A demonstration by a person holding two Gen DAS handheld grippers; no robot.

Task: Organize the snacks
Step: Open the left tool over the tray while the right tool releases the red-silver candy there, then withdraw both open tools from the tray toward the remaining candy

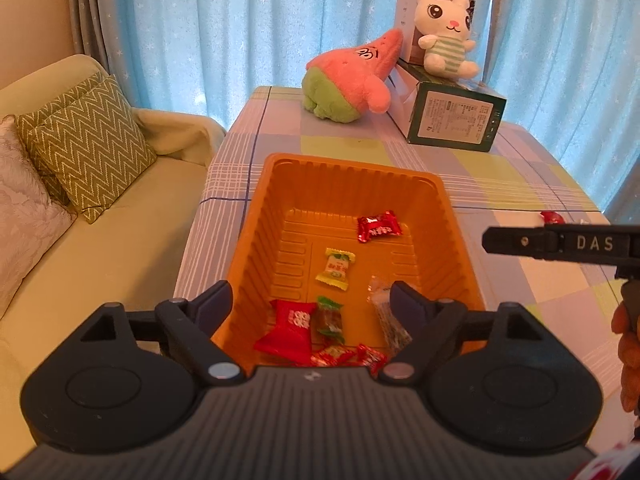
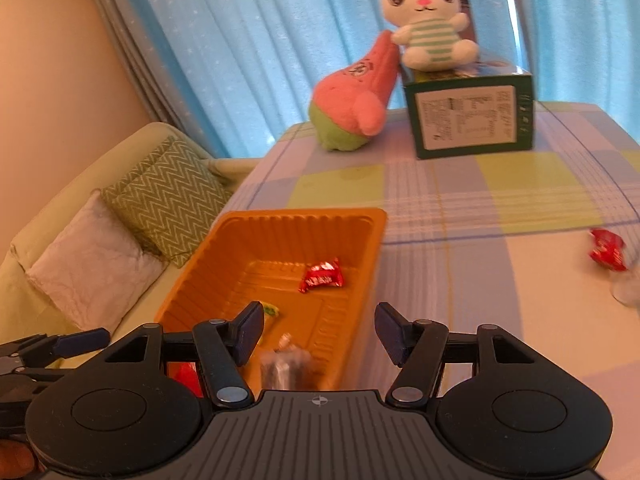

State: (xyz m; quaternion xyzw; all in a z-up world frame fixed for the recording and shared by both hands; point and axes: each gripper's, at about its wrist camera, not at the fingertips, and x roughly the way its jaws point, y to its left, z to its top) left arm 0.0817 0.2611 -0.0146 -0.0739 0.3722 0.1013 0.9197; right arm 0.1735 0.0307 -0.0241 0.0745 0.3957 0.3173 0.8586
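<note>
Left gripper (image 1: 312, 300) wide (empty) above tray (image 1: 256, 248)

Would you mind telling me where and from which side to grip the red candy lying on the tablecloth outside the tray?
Probably from above, closing on the plump middle of the red candy rather than its twisted ends. It lies flat and alone on the tablecloth, right of the orange tray, so nothing blocks a descent.
</note>
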